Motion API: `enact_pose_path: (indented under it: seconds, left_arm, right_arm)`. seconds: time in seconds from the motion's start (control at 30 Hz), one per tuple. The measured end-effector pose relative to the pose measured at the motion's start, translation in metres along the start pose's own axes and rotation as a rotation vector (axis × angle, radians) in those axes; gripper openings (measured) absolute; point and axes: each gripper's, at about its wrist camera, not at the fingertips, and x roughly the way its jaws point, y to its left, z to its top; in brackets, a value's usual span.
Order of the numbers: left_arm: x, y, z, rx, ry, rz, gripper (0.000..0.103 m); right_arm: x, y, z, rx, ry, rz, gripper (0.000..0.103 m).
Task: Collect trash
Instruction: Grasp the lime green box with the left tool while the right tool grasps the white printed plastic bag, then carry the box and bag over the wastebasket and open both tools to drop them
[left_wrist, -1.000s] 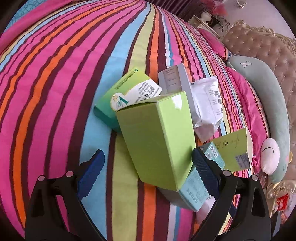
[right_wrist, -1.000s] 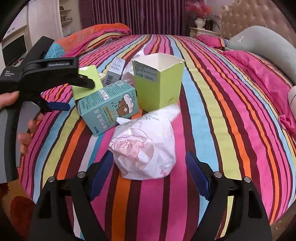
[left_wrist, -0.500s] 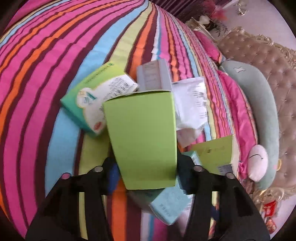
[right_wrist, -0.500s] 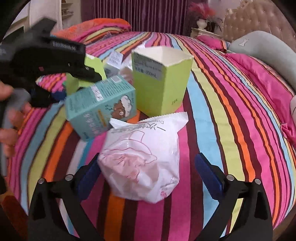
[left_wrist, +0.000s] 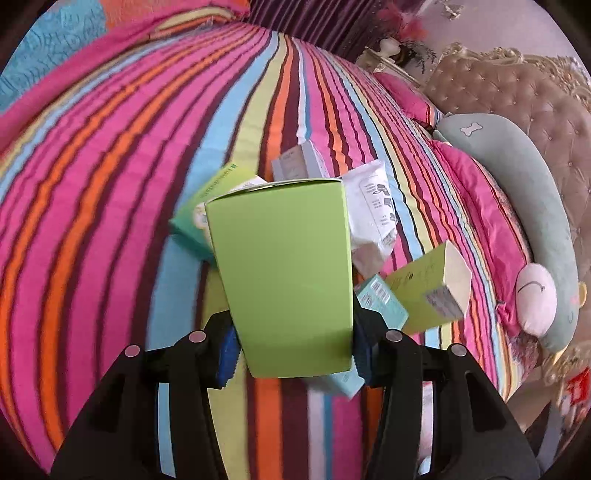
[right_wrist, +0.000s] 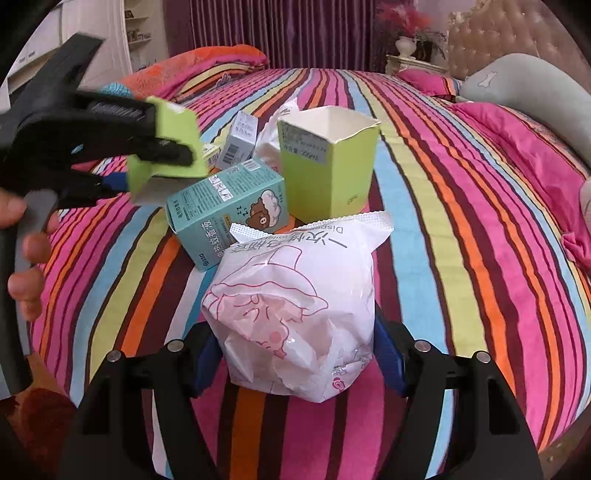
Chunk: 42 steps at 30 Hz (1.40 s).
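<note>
My left gripper (left_wrist: 295, 343) is shut on a plain lime-green box (left_wrist: 284, 266), held tilted just above the striped bed; the right wrist view shows that same green box (right_wrist: 173, 122) in the left gripper (right_wrist: 147, 155), clear of the pile. My right gripper (right_wrist: 297, 354) has its jaws closing on a white plastic bag with a pink drawing (right_wrist: 295, 295), both pads against its sides. On the bed behind lie a teal bear box (right_wrist: 229, 214), an open green carton (right_wrist: 328, 173), a small grey box (right_wrist: 240, 140) and a white packet (left_wrist: 373, 206).
The striped bedspread (left_wrist: 110, 221) spreads far to the left. A long grey-green pillow (left_wrist: 517, 192) and a tufted headboard (left_wrist: 517, 92) bound the right side. A folded quilt (right_wrist: 207, 62) lies at the far end. A person's hand (right_wrist: 26, 266) holds the left gripper.
The left jaws closed on the lime-green box and lifted it off the pile. The right jaws opened wider around the white bag, then closed in onto its sides.
</note>
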Motion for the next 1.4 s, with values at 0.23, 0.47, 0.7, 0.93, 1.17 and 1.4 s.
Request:
enact_pose_path:
  seconds: [0.23, 0.47, 0.7, 0.93, 1.17, 1.4]
  left_arm:
    - [-0.048, 0.017, -0.036, 0.121, -0.04, 0.075, 0.049]
    - [-0.08, 0.039, -0.092, 0.141, -0.011, 0.087, 0.049]
    - [-0.107, 0.045, -0.157, 0.152, 0.029, 0.065, 0.049]
    - [-0.123, 0.038, -0.22, 0.198, 0.081, 0.045, 0.049]
    - [-0.128, 0.031, -0.275, 0.234, 0.147, 0.035, 0.049]
    - [-0.124, 0.037, -0.313, 0.215, 0.204, 0.041, 0.049]
  right_arm:
    - [-0.02, -0.01, -0.01, 0.048, -0.001, -0.016, 0.067]
    - [-0.042, -0.017, -0.03, 0.106, 0.013, 0.008, 0.067]
    - [-0.069, -0.018, -0.051, 0.134, 0.013, 0.025, 0.067]
    - [-0.094, -0.009, -0.08, 0.139, 0.028, 0.053, 0.067]
    - [-0.108, 0.01, -0.121, 0.132, 0.088, 0.097, 0.067]
    - [-0.11, 0.022, -0.156, 0.171, 0.176, 0.148, 0.067]
